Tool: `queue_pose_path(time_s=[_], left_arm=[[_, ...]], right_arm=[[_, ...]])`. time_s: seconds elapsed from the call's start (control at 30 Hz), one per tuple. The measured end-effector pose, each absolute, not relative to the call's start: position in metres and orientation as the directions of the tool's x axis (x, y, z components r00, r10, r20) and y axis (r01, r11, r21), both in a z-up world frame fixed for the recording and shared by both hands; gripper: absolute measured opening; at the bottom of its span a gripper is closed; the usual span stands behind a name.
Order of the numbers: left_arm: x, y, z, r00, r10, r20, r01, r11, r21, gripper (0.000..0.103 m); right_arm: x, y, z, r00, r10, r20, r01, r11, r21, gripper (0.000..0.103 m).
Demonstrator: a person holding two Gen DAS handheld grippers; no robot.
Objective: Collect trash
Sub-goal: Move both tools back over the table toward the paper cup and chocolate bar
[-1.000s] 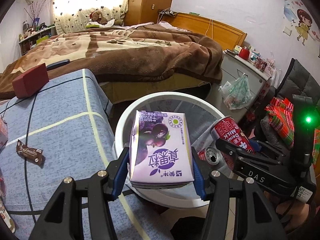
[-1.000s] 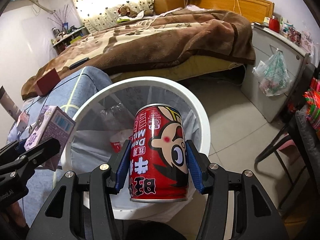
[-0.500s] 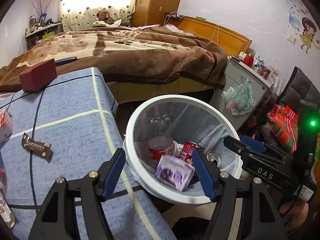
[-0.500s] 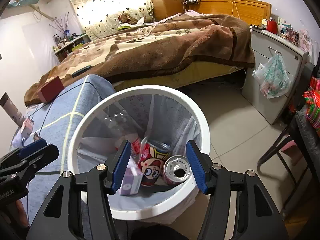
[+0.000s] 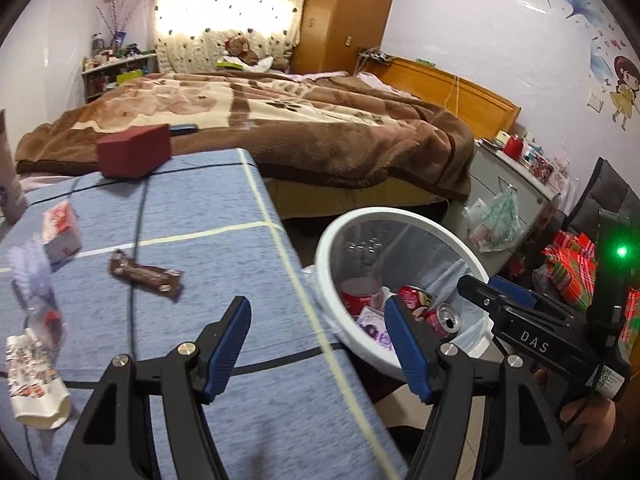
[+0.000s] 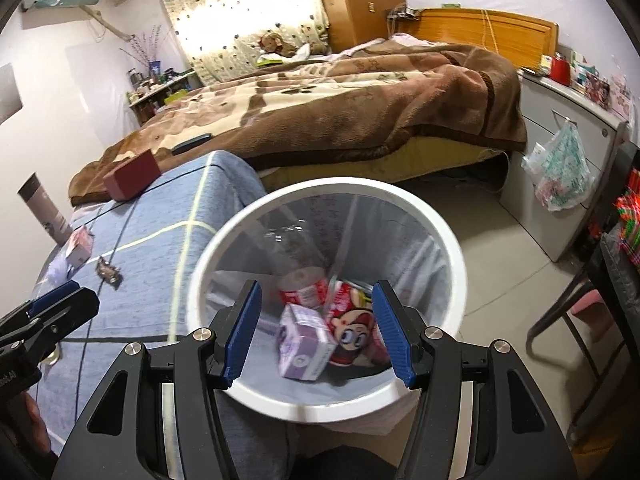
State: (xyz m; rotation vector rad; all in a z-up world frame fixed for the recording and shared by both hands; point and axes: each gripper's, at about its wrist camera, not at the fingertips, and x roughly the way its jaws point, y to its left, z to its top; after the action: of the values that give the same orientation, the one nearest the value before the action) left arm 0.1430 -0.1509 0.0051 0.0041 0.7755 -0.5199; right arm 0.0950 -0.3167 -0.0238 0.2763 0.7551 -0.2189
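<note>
Both grippers empty, bin part filled, litter left on the worktop.

The left gripper [image 5: 318, 346] hangs over the worktop's [image 5: 224, 248] right edge with its jaws spread wide and holding nothing; the right gripper [image 6: 318, 328] hovers above the white bin [image 6: 448, 240], jaws equally wide and empty. Inside the bin lie a purple carton [image 6: 304, 338], a red cartoon can [image 6: 354, 326], another can [image 5: 444, 320] and a clear bottle with a red label [image 6: 298, 276], so that part looks done. On the worktop, toward its left edge, there remain a brown snack wrapper [image 5: 146, 276], a small red-and-white box [image 5: 60, 230], a crumpled printed bag [image 5: 34, 380] and some clear plastic [image 5: 38, 300]. The maroon box [image 5: 134, 156] at the far edge may not be trash.
</note>
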Motion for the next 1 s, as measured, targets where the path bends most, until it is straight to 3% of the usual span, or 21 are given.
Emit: queue_pose_path(time_s=[0.4, 1.0], left_arm=[[0.135, -0.078, 0.013, 0.66, -0.386, -0.644, 0.346, 0.918, -0.196, 0.071], [0.128, 0.046, 0.001, 0.727, -0.204, -0.656, 0.097, 0.976, -0.195, 0.071]], right_arm=[[0.105, -0.267, -0.018, 0.731, -0.018, -0.682, 0.181, 0.969, 0.168, 0.059], [0.136, -0.181, -0.02, 0.721, 0.116, -0.683, -0.038, 0.991, 0.129, 0.059]])
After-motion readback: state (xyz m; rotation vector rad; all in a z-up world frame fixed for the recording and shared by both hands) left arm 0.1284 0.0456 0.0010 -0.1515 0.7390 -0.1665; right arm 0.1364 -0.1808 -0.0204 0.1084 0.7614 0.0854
